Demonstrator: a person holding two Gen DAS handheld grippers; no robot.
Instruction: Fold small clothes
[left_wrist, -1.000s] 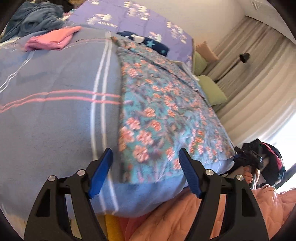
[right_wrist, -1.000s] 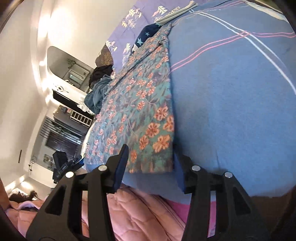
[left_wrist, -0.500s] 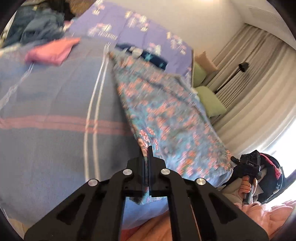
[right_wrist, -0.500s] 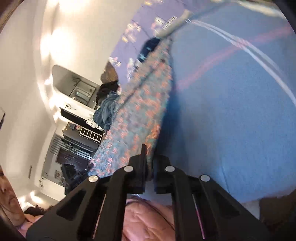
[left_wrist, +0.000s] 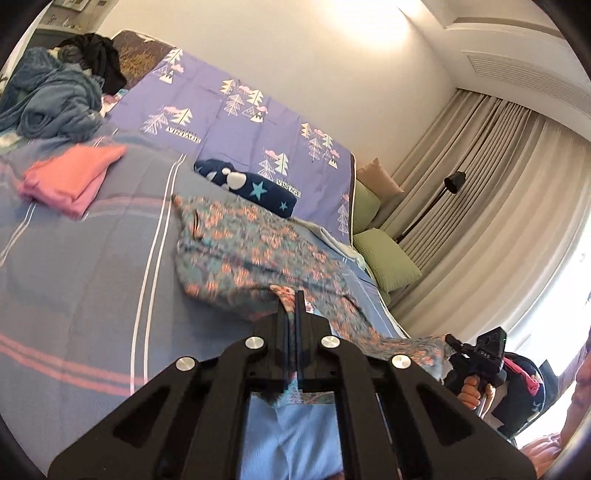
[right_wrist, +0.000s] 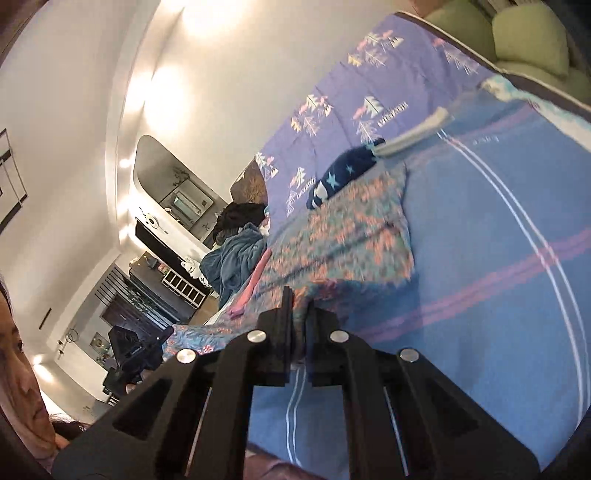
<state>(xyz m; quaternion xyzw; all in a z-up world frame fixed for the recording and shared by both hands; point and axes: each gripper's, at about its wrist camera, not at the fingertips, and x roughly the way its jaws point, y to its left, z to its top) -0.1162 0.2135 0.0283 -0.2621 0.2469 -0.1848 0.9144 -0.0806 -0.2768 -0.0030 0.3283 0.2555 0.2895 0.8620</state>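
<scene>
Left gripper (left_wrist: 296, 295) and right gripper (right_wrist: 298, 295) are each pinching a near corner of the floral garment (left_wrist: 258, 236), jaws clamped on the fabric, lifting that edge above the striped blue bedspread (left_wrist: 81, 266) while its far part is lying flat.

a second ago both grippers stood open over the near hem of the floral garment (left_wrist: 258, 240), which lay flat and long on the blue striped bedspread (left_wrist: 81, 266). now the left gripper (left_wrist: 296, 295) is clamped on one near corner and the right gripper (right_wrist: 299, 299) on the other. the near hem has come up off the bedspread and travelled toward the far end, so the garment now humps and bunches over itself, its far part blurred. more bare bedspread shows near the grippers.
</scene>
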